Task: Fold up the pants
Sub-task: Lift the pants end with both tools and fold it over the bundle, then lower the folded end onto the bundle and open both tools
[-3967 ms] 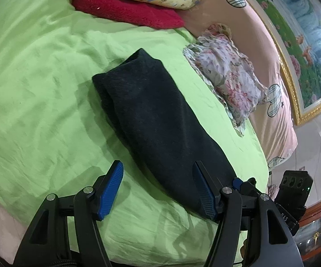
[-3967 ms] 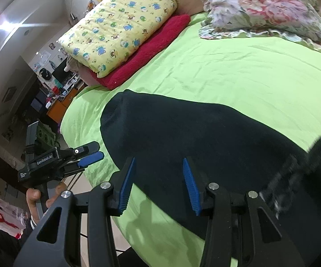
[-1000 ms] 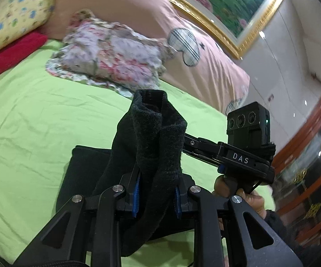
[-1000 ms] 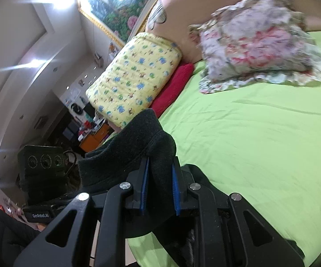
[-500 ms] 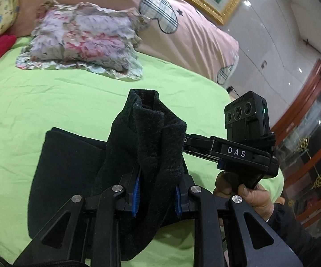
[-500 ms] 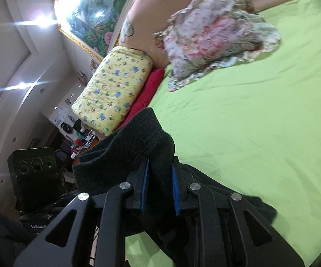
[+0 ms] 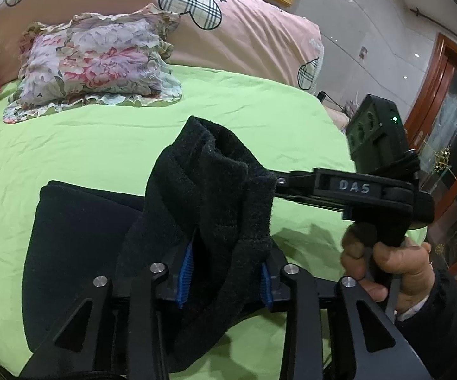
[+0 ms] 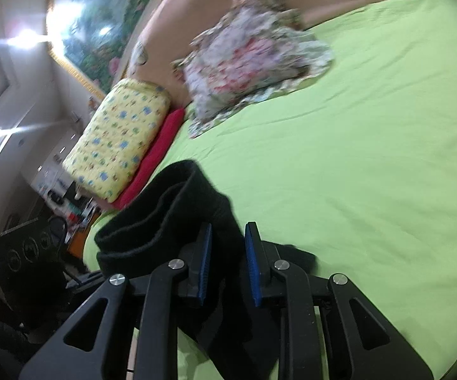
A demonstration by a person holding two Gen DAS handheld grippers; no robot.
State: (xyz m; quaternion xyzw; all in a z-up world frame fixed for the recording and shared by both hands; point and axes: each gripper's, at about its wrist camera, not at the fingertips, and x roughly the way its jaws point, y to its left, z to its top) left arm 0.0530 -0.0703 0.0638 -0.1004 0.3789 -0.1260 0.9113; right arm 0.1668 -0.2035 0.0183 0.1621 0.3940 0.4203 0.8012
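The green bed [image 7: 108, 145] carries the black pants [image 7: 79, 240], whose lower layer lies flat while the free end is bunched up above it, between both grippers. That end should be laid edge to edge on the flat layer before anything lets go. The left gripper [image 7: 225, 272] is opening, cloth between its blue fingers [image 7: 184, 269], apparently slack on one side. The right gripper [image 8: 228, 266] is opening too, with cloth between its fingers. Releasing unevenly would probably skew the fold.
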